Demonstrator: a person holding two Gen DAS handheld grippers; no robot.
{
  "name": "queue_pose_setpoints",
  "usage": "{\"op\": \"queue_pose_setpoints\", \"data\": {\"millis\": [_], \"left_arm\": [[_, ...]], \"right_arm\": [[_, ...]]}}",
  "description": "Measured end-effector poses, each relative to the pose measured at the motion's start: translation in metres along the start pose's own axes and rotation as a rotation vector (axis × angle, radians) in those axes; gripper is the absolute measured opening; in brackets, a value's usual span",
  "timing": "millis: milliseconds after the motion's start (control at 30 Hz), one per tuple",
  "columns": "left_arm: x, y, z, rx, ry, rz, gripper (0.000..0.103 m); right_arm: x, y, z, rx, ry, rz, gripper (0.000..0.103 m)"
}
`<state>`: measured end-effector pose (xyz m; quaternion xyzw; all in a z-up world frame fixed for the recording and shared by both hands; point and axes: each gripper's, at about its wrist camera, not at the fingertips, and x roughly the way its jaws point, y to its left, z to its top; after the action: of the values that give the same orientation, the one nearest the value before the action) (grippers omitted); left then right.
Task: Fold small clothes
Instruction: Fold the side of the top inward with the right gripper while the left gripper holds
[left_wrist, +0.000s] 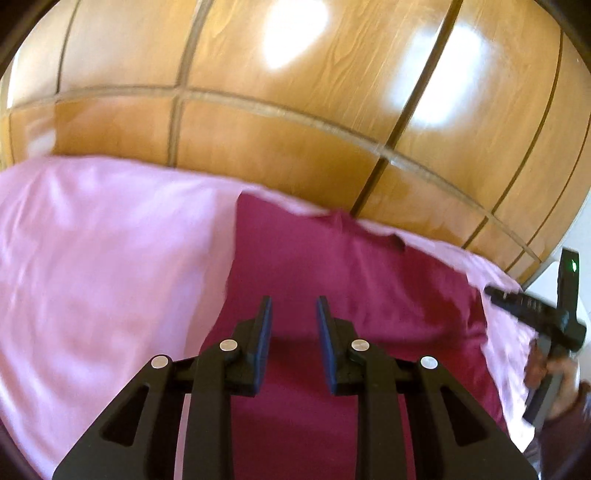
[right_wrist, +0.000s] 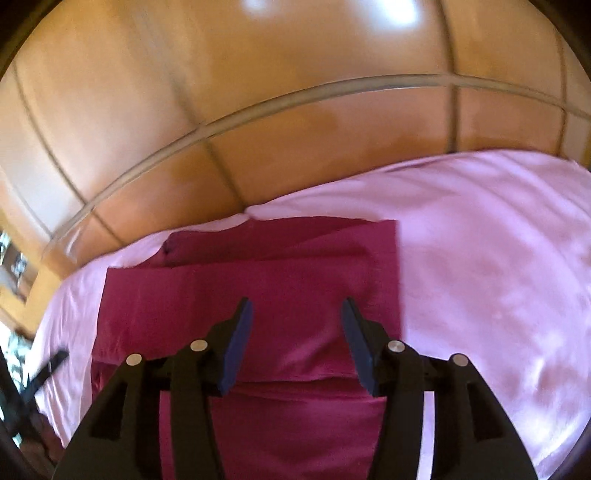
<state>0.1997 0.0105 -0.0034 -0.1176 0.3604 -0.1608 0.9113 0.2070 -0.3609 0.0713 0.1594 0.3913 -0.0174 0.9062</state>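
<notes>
A dark magenta garment (left_wrist: 332, 266) lies flat on a pink sheet (left_wrist: 103, 251), partly folded into layers. In the right wrist view the garment (right_wrist: 258, 288) shows stacked folded edges and a straight right side. My left gripper (left_wrist: 294, 306) hovers over the garment's near part, jaws open and empty. My right gripper (right_wrist: 297, 310) is also over the garment, jaws wide open and empty. The right gripper's body (left_wrist: 546, 325) shows at the right edge of the left wrist view, held by a hand.
A glossy wooden wardrobe (left_wrist: 295, 92) with panel lines rises behind the bed. The pink sheet (right_wrist: 498, 266) spreads wide to the right of the garment. The left gripper's dark body (right_wrist: 40, 373) shows at the far left of the right wrist view.
</notes>
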Motion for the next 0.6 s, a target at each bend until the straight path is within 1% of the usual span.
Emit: {"op": "queue_pose_setpoints", "data": {"millis": [33, 100, 167, 200, 233, 267, 333, 367, 433, 467, 533, 600], "left_arm": [[0.012, -0.003, 0.010, -0.011, 0.004, -0.004, 0.022], [0.031, -0.007, 0.020, -0.016, 0.019, -0.004, 0.022], [0.052, -0.013, 0.026, 0.008, 0.037, 0.020, 0.022], [0.065, -0.013, 0.026, 0.021, 0.052, 0.044, 0.022], [0.071, -0.011, 0.023, 0.024, 0.063, 0.061, 0.022], [0.084, -0.004, 0.020, 0.018, 0.093, 0.090, 0.022], [0.100, 0.008, 0.008, -0.006, 0.132, 0.126, 0.022], [0.104, 0.017, -0.002, -0.020, 0.134, 0.112, 0.022], [0.102, 0.026, -0.012, -0.047, 0.098, 0.069, 0.022], [0.101, 0.027, -0.010, -0.060, 0.105, 0.068, 0.022], [0.095, 0.022, -0.002, -0.058, 0.108, 0.091, 0.022], [0.085, 0.010, 0.007, -0.026, 0.073, 0.072, 0.022]], "right_arm": [[0.008, 0.007, 0.001, -0.027, 0.007, -0.010, 0.053], [0.027, 0.016, 0.000, -0.060, 0.029, -0.042, 0.058], [0.039, 0.014, -0.006, -0.075, 0.043, -0.075, 0.063], [0.048, 0.011, -0.008, -0.082, 0.052, -0.103, 0.066], [0.053, 0.007, -0.012, -0.080, 0.062, -0.120, 0.066], [0.058, 0.002, -0.014, -0.079, 0.071, -0.132, 0.066], [0.066, -0.007, -0.024, -0.081, 0.060, -0.131, 0.067], [0.066, -0.008, -0.029, -0.088, 0.045, -0.129, 0.067], [0.069, -0.002, -0.039, -0.143, 0.009, -0.162, 0.068], [0.070, 0.001, -0.042, -0.161, -0.001, -0.183, 0.068], [0.071, 0.003, -0.042, -0.166, -0.004, -0.197, 0.069], [0.071, 0.002, -0.044, -0.163, -0.010, -0.191, 0.069]]}}
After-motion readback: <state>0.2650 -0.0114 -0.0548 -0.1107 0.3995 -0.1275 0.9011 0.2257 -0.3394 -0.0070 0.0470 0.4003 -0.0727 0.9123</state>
